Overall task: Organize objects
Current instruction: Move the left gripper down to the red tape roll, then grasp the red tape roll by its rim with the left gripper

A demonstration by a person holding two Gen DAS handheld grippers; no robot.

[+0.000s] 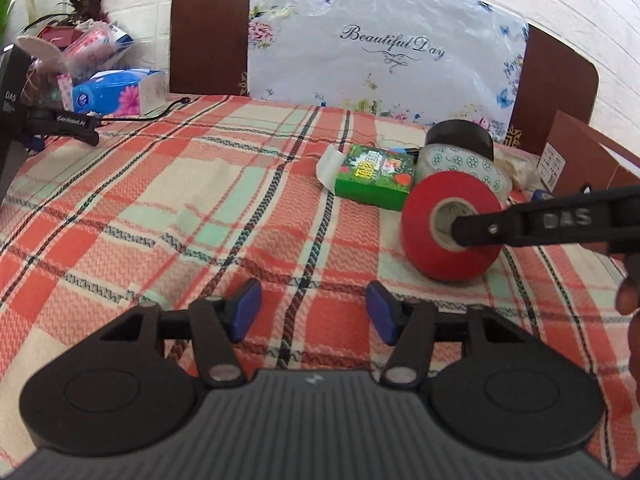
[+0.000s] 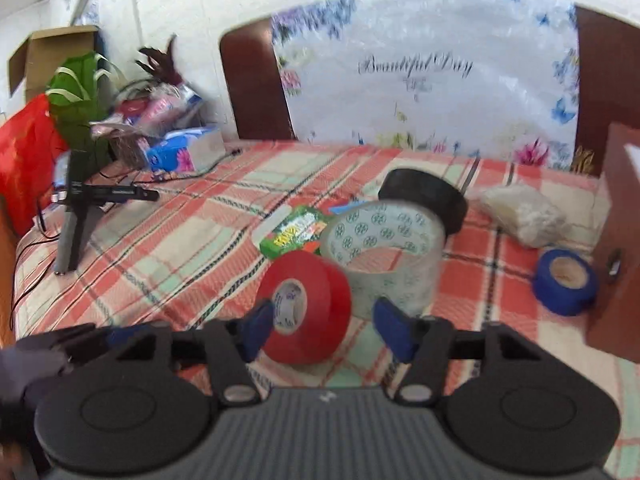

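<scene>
A red tape roll (image 2: 316, 308) stands on edge on the plaid bedspread, between the open fingers of my right gripper (image 2: 326, 324); whether the pads touch it I cannot tell. It also shows in the left wrist view (image 1: 424, 224), with the right gripper's finger (image 1: 520, 228) across its core. Behind it sit a clear printed tape roll (image 2: 384, 248), a black tape roll (image 2: 424, 196) and a green box (image 2: 296, 232). A blue tape roll (image 2: 564, 276) lies at the right. My left gripper (image 1: 314, 312) is open and empty over the bedspread.
A brown box (image 2: 612, 248) stands at the right edge, with a white plastic bag (image 2: 520, 212) beside it. A small tripod stand (image 2: 80, 208), tissue packs (image 2: 184, 152) and clutter fill the back left. A flowered pillow (image 1: 380, 48) leans on the headboard.
</scene>
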